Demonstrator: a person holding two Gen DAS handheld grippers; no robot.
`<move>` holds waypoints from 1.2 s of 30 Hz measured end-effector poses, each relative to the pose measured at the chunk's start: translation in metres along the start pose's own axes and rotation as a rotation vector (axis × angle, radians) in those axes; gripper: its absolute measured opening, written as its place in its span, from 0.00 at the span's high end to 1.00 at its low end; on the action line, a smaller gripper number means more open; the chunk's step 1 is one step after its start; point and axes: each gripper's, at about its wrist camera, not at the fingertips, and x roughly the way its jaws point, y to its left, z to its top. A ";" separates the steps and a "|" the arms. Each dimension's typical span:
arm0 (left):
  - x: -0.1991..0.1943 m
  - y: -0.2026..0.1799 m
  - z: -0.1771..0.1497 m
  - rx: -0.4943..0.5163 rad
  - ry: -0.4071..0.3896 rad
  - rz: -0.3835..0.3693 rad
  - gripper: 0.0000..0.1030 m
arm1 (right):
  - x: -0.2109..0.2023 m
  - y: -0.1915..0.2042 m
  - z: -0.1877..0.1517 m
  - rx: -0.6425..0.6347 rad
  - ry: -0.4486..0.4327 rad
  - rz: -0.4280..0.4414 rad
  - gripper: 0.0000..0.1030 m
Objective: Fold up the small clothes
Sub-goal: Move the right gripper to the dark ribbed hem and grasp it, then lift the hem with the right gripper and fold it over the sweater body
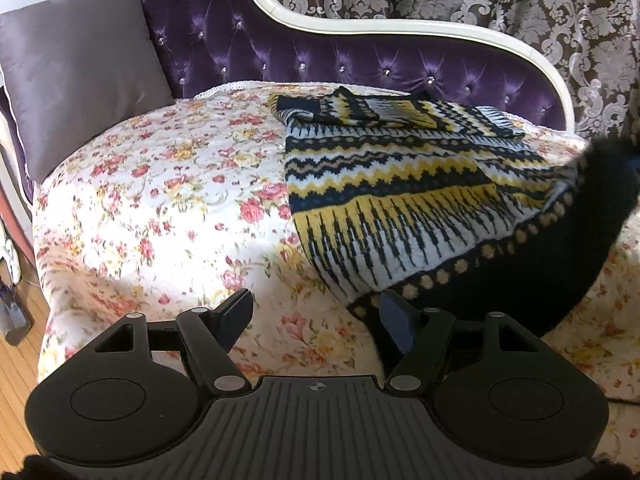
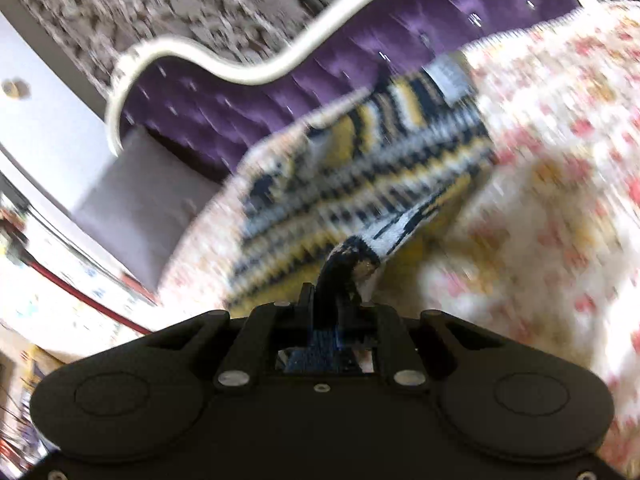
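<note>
On floral bedspread (image 1: 168, 184), right of grey pillow (image 1: 76, 76): patterned knit sweater (image 1: 400, 184), top part folded over near purple tufted headboard (image 1: 320, 56). Left gripper (image 1: 316, 320) just short of sweater's near hem, jaws wide apart, nothing between them. Right gripper (image 2: 338, 300), view blurred: jaws closed tight on dark hem of sweater (image 2: 360, 168), that corner raised off bedspread (image 2: 560, 200).
</note>
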 end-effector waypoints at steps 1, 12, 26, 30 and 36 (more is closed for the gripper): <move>0.001 0.000 0.002 0.006 -0.003 -0.001 0.33 | 0.002 0.001 0.008 0.009 -0.017 0.016 0.82; 0.015 -0.003 0.016 0.042 -0.004 -0.020 0.33 | 0.038 0.001 0.070 -0.011 -0.042 0.003 0.84; 0.018 -0.018 0.005 0.041 0.027 -0.059 0.33 | 0.023 0.015 -0.044 -0.140 0.053 -0.298 0.24; 0.013 -0.019 0.003 0.052 0.026 -0.045 0.33 | 0.042 0.022 -0.051 -0.174 0.033 -0.388 0.21; 0.011 -0.012 0.003 0.024 0.027 -0.032 0.33 | 0.053 0.004 -0.059 -0.091 0.079 -0.377 0.15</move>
